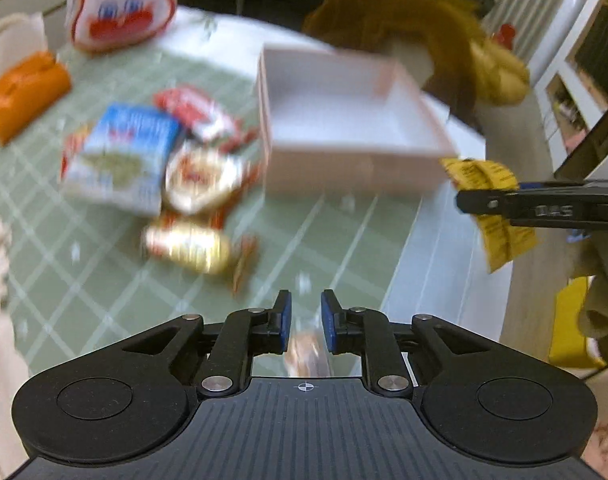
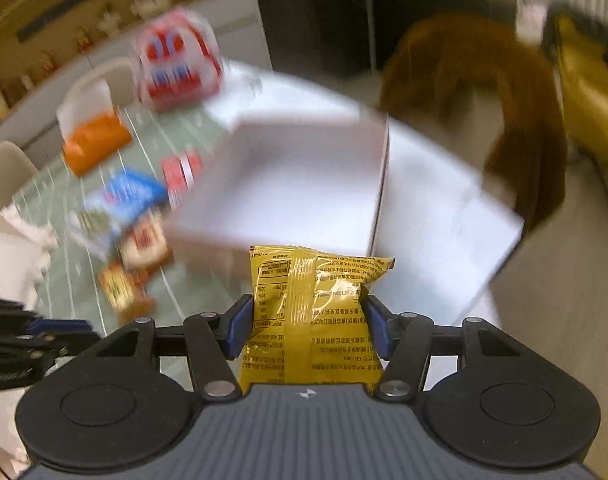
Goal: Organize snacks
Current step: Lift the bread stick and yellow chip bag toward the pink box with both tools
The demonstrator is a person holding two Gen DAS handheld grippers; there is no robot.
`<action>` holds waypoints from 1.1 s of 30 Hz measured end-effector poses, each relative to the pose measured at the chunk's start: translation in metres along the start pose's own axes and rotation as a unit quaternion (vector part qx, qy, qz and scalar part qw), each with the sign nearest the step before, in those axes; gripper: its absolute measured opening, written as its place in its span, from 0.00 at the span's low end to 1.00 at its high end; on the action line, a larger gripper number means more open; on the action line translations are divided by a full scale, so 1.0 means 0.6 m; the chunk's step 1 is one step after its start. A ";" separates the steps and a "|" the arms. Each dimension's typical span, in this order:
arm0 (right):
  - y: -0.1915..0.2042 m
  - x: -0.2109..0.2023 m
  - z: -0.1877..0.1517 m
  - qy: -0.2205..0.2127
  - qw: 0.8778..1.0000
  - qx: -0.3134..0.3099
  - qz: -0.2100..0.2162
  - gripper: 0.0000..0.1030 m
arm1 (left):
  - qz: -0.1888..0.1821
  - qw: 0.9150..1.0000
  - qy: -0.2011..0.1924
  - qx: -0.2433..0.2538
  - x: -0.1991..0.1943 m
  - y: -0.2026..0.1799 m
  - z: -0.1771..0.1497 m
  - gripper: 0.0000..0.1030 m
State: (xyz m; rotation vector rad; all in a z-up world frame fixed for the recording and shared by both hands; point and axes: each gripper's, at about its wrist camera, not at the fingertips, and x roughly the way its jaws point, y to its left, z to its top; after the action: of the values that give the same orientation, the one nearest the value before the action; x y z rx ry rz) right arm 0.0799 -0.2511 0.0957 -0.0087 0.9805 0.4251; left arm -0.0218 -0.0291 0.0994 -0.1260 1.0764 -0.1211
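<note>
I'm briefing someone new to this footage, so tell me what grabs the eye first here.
The yellow snack packet stands out most, clamped upright in the right gripper just in front of the open white box. That box sits empty on the green checked tablecloth. To its left lies a blurred heap of snacks, led by a blue packet, while the left gripper is closed on a small brownish item.

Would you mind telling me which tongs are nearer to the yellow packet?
The right. The right tongs are shut on the yellow packet, pads pressing its sides. The left tongs hang over the green tablecloth, clearly apart from the packet, gripping something small and blurred.
</note>
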 end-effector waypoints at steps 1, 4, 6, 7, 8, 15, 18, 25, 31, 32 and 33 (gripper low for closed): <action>0.003 0.016 -0.016 0.015 1.000 0.010 0.001 0.57 | 0.004 1.000 0.007 0.000 0.002 -0.001 -0.013 0.19; 0.016 0.044 -0.060 0.046 0.998 0.031 0.003 0.57 | 0.018 1.000 0.017 0.011 -0.003 -0.007 -0.047 0.20; 0.031 0.056 -0.079 0.057 0.998 0.028 0.005 0.57 | 0.014 1.000 0.018 0.012 -0.008 -0.009 -0.061 0.20; 0.039 0.060 -0.086 0.059 0.998 0.022 0.003 0.57 | 0.010 1.000 0.020 0.010 -0.010 -0.010 -0.072 0.20; 0.048 0.065 -0.095 0.060 0.998 0.017 -0.003 0.57 | 0.007 1.000 0.022 0.007 -0.009 -0.007 -0.075 0.20; 0.076 0.064 -0.120 0.057 0.998 -0.006 -0.023 0.61 | 0.011 1.000 0.024 0.008 0.000 -0.023 -0.104 0.24; 0.077 0.065 -0.123 0.062 0.998 -0.002 -0.025 0.68 | 0.023 1.000 0.018 0.009 0.005 -0.021 -0.100 0.32; 0.084 0.066 -0.130 0.066 0.997 -0.018 -0.036 0.73 | 0.012 0.999 0.033 -0.009 0.024 -0.012 -0.107 0.43; 0.097 0.071 -0.132 0.067 0.996 -0.042 -0.048 0.74 | 0.003 0.999 0.040 -0.020 0.044 -0.012 -0.113 0.46; 0.098 0.071 -0.132 0.067 0.996 -0.045 -0.048 0.74 | 0.004 0.999 0.038 -0.017 0.044 -0.014 -0.114 0.45; 0.098 0.071 -0.132 0.067 0.996 -0.046 -0.047 0.74 | 0.006 0.999 0.037 -0.012 0.044 -0.016 -0.114 0.45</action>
State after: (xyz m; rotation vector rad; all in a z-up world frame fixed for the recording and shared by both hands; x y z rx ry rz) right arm 0.0159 -0.1978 0.0272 -0.1680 1.0875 0.3855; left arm -0.0703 -0.0456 0.0458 -0.1371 1.1529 -0.1038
